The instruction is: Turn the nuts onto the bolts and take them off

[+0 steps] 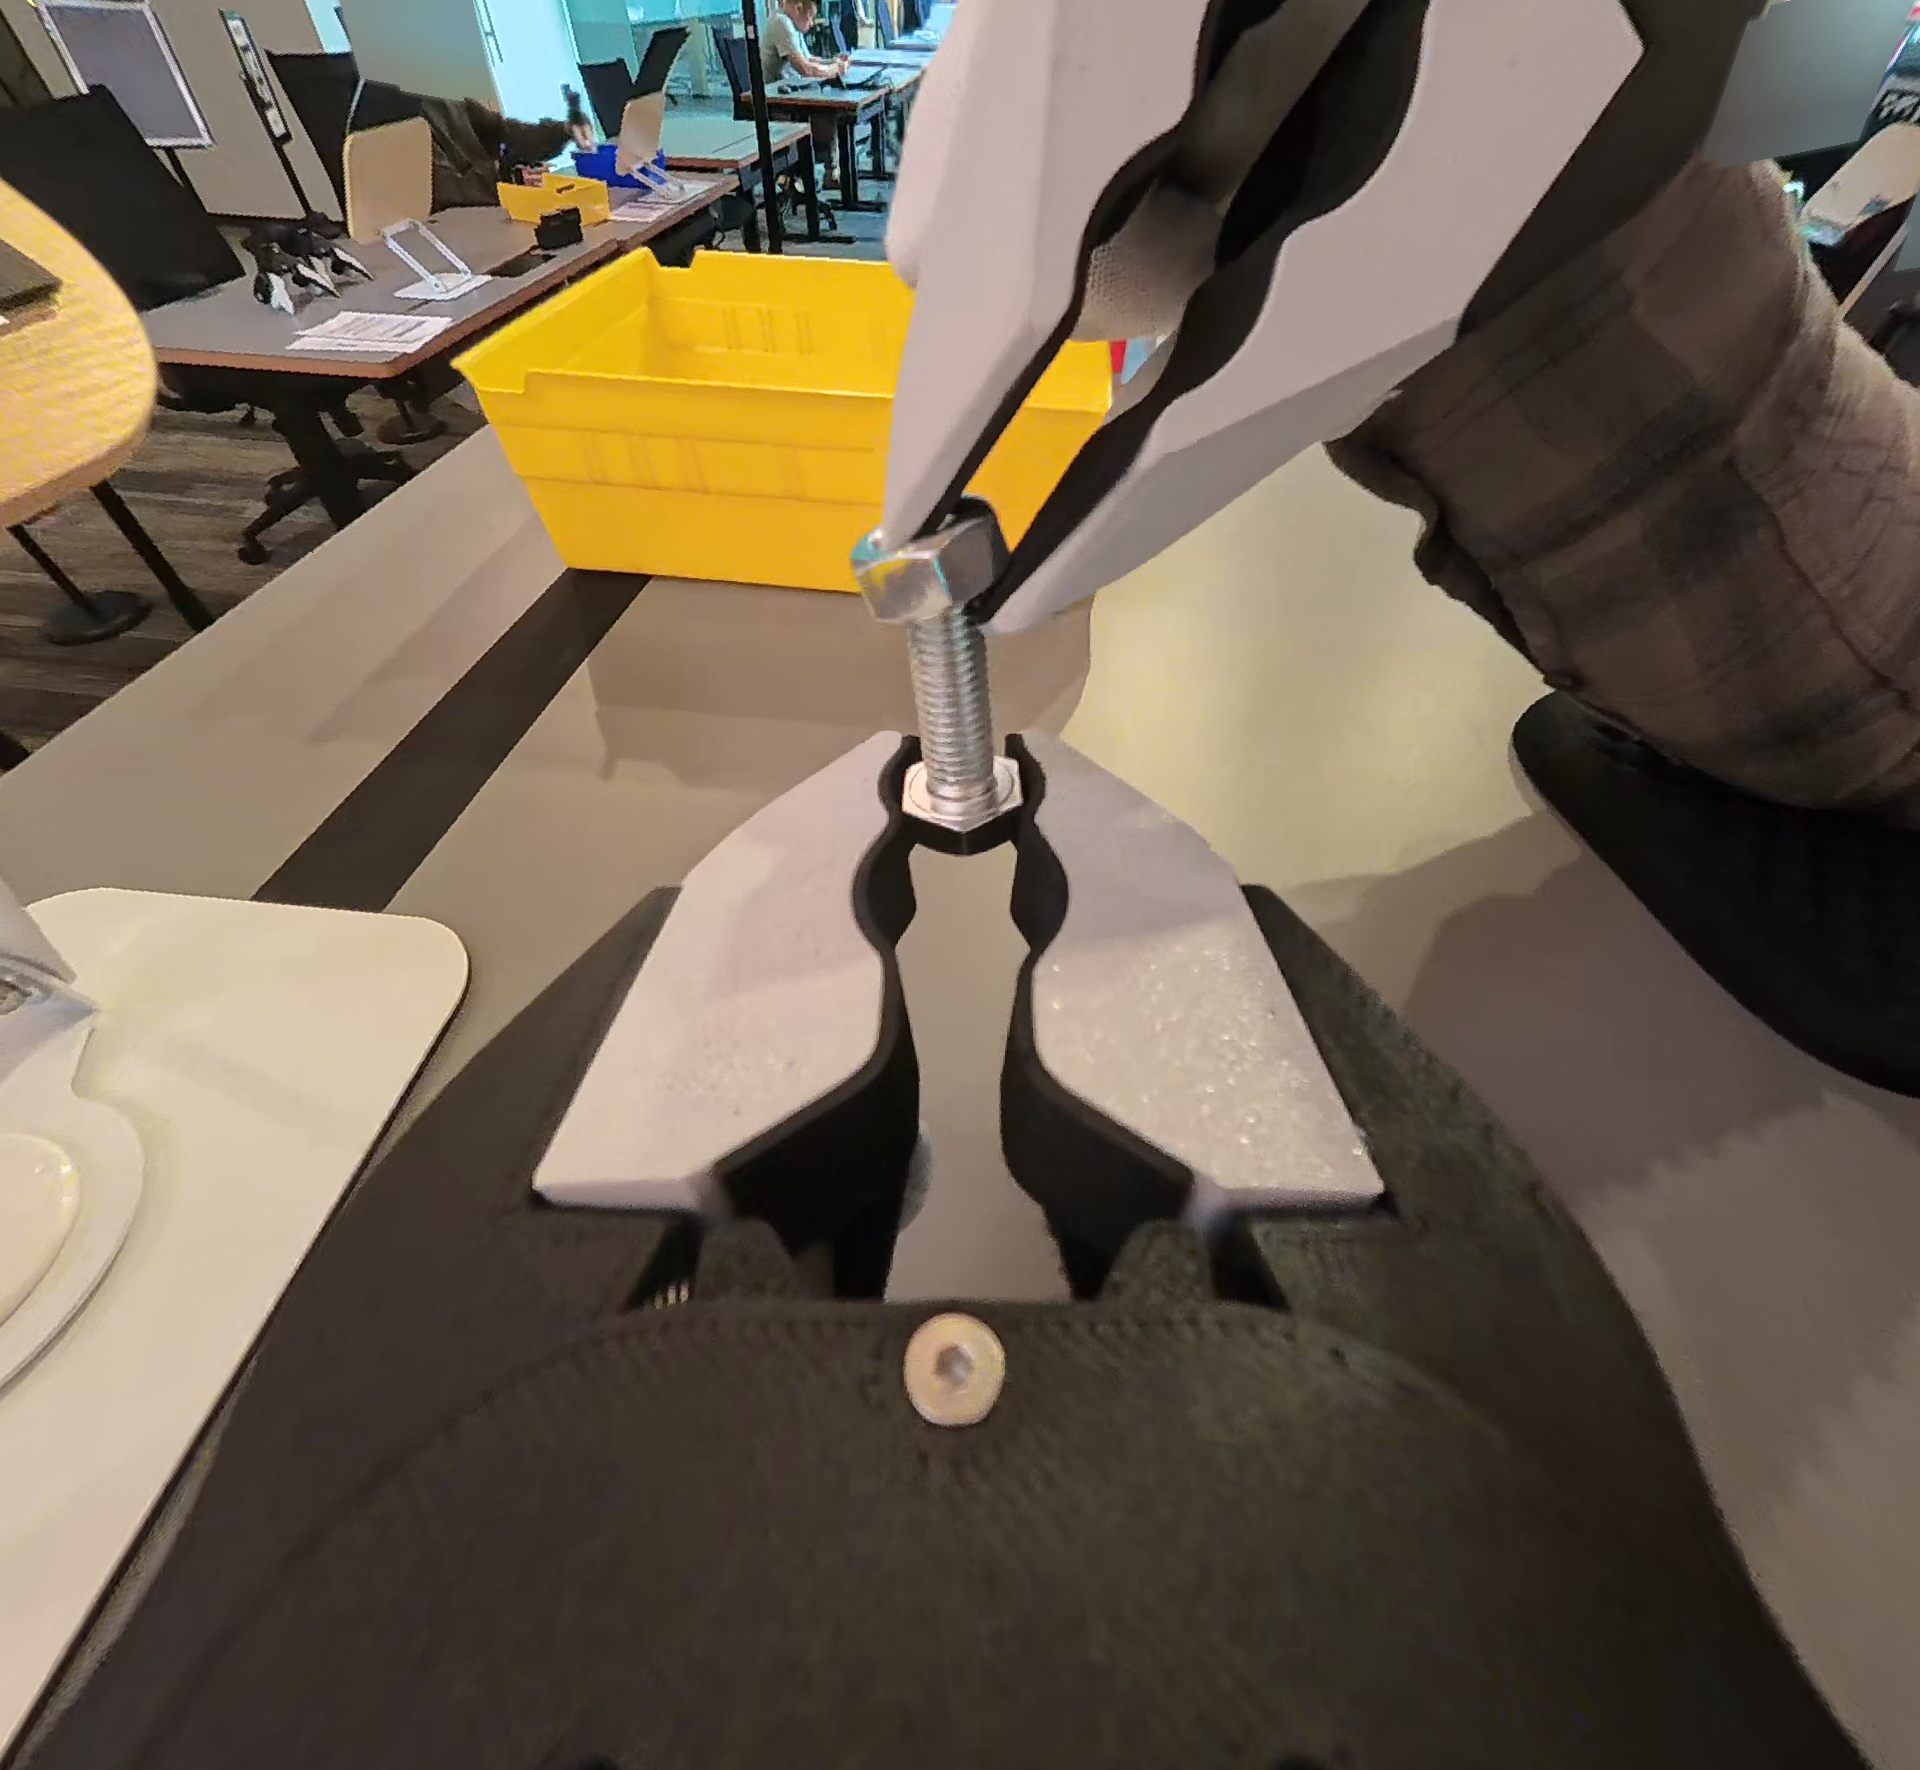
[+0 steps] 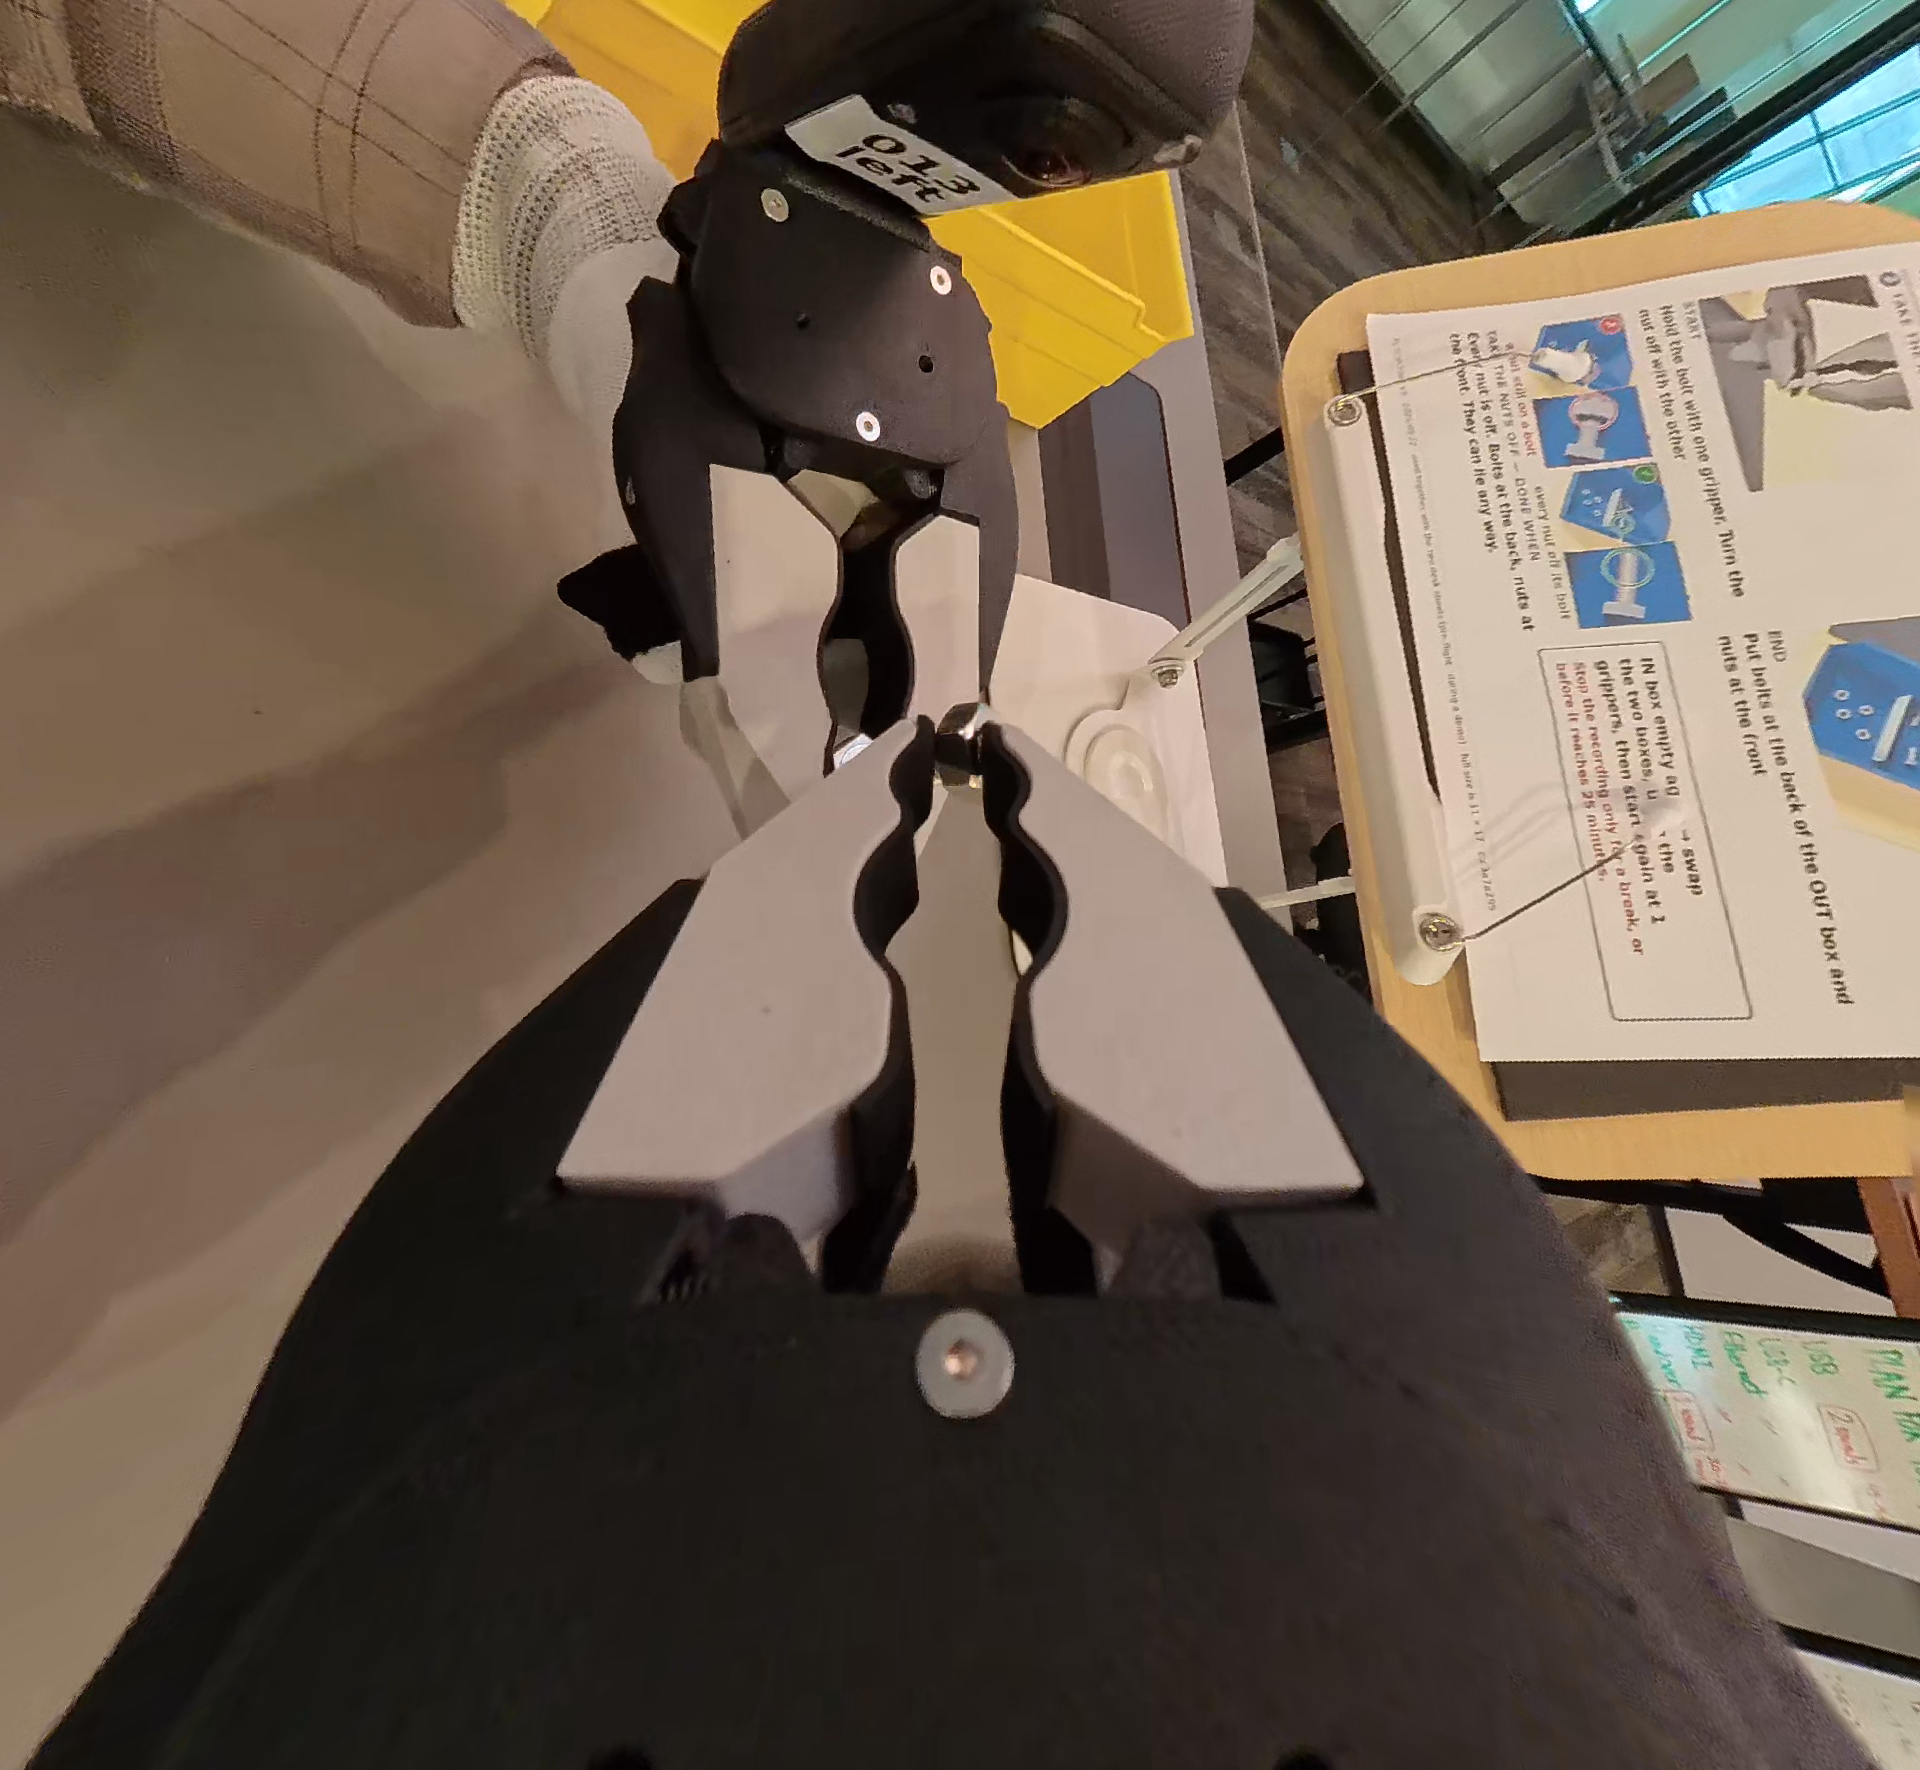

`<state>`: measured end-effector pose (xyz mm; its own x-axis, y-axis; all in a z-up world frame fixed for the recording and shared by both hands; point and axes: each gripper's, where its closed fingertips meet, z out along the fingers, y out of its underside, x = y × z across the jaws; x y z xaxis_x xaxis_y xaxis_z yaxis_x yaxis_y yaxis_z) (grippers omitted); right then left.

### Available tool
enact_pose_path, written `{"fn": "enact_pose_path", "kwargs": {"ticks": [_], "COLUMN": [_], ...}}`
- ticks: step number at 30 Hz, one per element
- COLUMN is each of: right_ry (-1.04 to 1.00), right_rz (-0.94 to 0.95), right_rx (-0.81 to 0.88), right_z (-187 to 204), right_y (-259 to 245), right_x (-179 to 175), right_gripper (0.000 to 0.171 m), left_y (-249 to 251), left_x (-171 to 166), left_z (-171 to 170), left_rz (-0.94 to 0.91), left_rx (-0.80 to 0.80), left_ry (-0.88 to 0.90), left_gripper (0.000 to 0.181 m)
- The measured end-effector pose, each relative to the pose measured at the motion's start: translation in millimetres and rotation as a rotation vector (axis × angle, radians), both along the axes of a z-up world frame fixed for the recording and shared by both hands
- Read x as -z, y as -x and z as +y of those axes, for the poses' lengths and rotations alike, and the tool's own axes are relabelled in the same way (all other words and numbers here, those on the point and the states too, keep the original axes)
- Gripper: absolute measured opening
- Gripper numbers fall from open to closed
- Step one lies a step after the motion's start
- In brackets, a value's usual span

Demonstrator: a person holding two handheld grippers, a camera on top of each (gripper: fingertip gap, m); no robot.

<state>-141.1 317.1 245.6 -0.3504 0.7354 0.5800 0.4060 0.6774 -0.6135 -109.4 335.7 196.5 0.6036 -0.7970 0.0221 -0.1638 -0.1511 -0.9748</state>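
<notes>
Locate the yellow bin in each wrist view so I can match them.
Left wrist view: yellow bin sits upper centre, just left of middle.
Right wrist view: yellow bin runs along the top, partly hidden.
Shared landmark: white pad, lower left there, mid-right here.

In your right wrist view, your jaws cover most of the nut (image 2: 961, 746), and the bolt's shaft is hidden behind them. In your left wrist view, the right gripper (image 1: 961, 567) hides the yellow bin's (image 1: 727, 432) right end, and the white stand (image 1: 62, 1045) on the desk (image 1: 260, 733) runs off the left edge.
</notes>
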Motion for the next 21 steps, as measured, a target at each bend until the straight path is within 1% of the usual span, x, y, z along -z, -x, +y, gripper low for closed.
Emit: {"fn": "enact_pose_path", "kwargs": {"ticks": [10, 21], "right_ry": [-0.135, -0.105], "right_rz": [0.049, 0.069], "right_rx": [-0.004, -0.016], "right_z": [2.7, 0.3], "right_y": [4.7, 3.5], "right_x": [-6.8, -10.6], "right_gripper": [0.007, 0.007], "left_y": [1.5, 4.0], "left_x": [-8.5, -10.6], "left_z": [0.5, 0.9], "left_rz": [-0.091, -0.087], "left_rx": [0.005, -0.004], "left_ry": [0.035, 0.026], "left_gripper": [0.015, 0.015]}}
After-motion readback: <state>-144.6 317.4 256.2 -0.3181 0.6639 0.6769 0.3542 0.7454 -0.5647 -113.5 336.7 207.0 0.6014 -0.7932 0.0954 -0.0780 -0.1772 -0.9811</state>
